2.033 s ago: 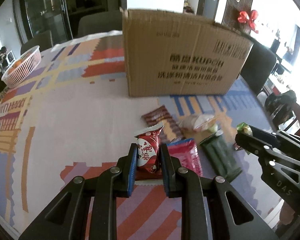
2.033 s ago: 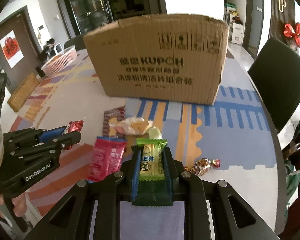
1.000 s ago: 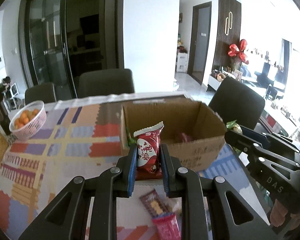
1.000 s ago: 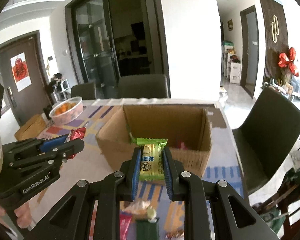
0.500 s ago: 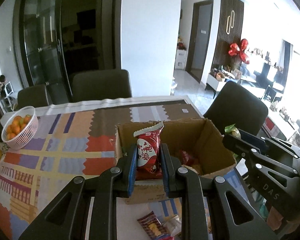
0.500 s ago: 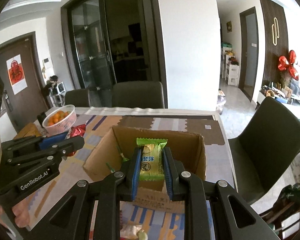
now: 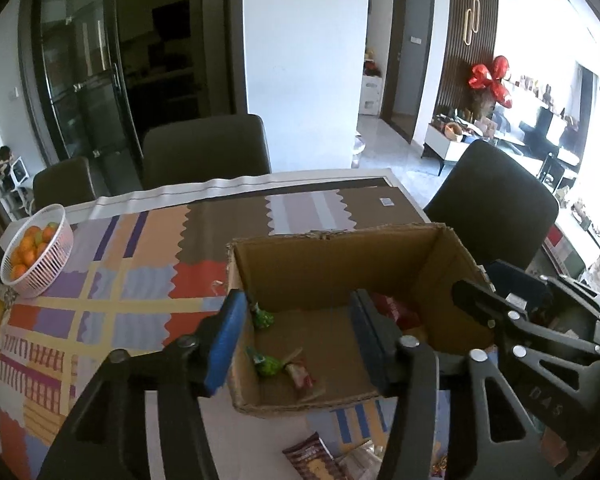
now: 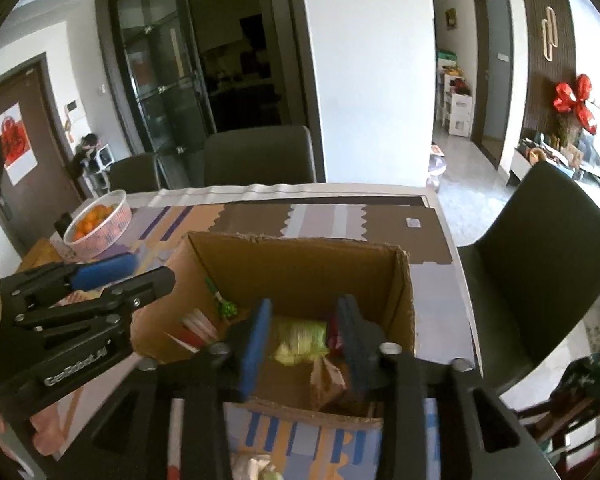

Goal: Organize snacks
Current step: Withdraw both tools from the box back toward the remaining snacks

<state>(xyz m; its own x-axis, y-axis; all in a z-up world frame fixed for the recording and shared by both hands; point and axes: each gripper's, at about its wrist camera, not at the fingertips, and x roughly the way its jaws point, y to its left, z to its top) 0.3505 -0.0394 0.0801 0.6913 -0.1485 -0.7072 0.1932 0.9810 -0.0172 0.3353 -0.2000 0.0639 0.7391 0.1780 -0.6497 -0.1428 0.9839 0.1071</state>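
Observation:
An open cardboard box [image 7: 332,248] [image 8: 300,256] stands on the patterned table. My left gripper [image 7: 296,312] is open and empty above the box's near left part. My right gripper [image 8: 304,322] is open above the box's near right part; the yellow-green snack pack [image 8: 300,340] is blurred between its fingers, inside the box. Green candies [image 7: 266,364] and a red-wrapped snack [image 7: 300,374] lie on the box floor, with a red pack [image 7: 392,308] further right. More snack packs [image 7: 312,460] lie on the table in front of the box.
A white basket of oranges [image 7: 36,256] [image 8: 98,224] sits at the table's far left. Dark chairs stand behind the table [image 7: 204,148] and to the right [image 8: 540,264]. The patterned tablecloth [image 7: 100,300] covers the table.
Both grippers have opened over the box. The red pack has left the left gripper and the yellow-green pack has left the right gripper, dropping into the box. Both cameras have moved closer to the box.

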